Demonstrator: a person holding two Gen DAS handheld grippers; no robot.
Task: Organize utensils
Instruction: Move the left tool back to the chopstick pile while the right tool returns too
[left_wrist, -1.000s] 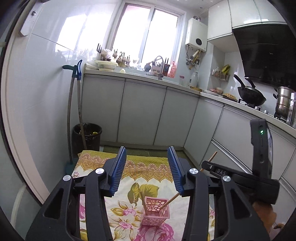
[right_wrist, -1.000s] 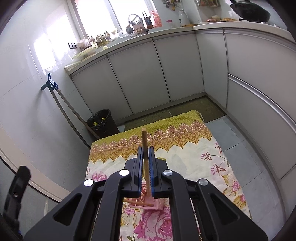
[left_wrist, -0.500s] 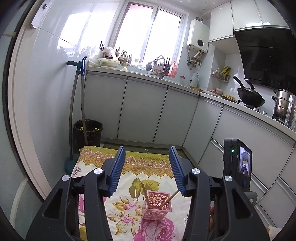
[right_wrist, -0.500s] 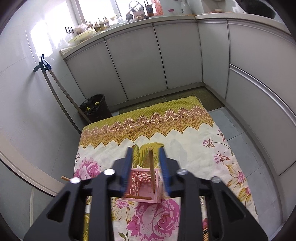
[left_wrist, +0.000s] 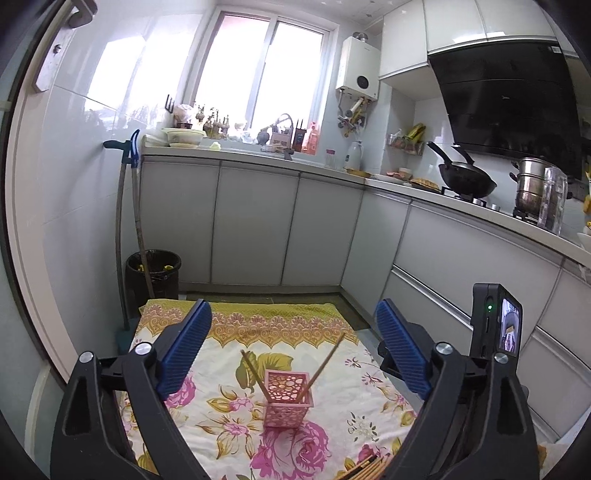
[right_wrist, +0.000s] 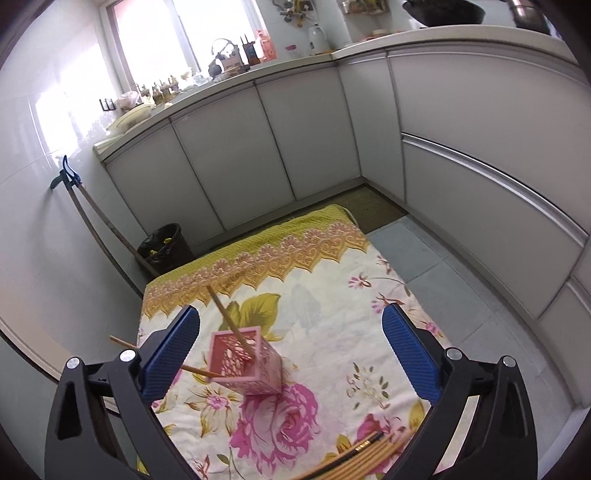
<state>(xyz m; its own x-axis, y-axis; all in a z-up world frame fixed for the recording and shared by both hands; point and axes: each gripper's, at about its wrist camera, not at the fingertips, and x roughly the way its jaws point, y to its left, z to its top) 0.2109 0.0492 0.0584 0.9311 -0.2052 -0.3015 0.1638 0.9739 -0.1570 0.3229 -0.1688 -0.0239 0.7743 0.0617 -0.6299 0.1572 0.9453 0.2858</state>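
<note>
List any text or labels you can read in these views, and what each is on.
None is readable.
Dark chopstick in the bundle by the right tool: gold print, too small.
Bottles on the counter: labels blurred.
Water heater: no legible marking.

Two chopsticks (right_wrist: 229, 317) in holder (right_wrist: 245, 363) on cloth (right_wrist: 332, 295), chopstick bundle (right_wrist: 369, 454) nearer, bin (right_wrist: 166, 247) behind

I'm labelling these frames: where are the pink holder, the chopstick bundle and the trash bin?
pink holder (right_wrist: 255, 373), right wrist view, near side wall.
chopstick bundle (right_wrist: 373, 448), right wrist view, middle of the sticks.
trash bin (left_wrist: 153, 275), left wrist view, front wall.
</note>
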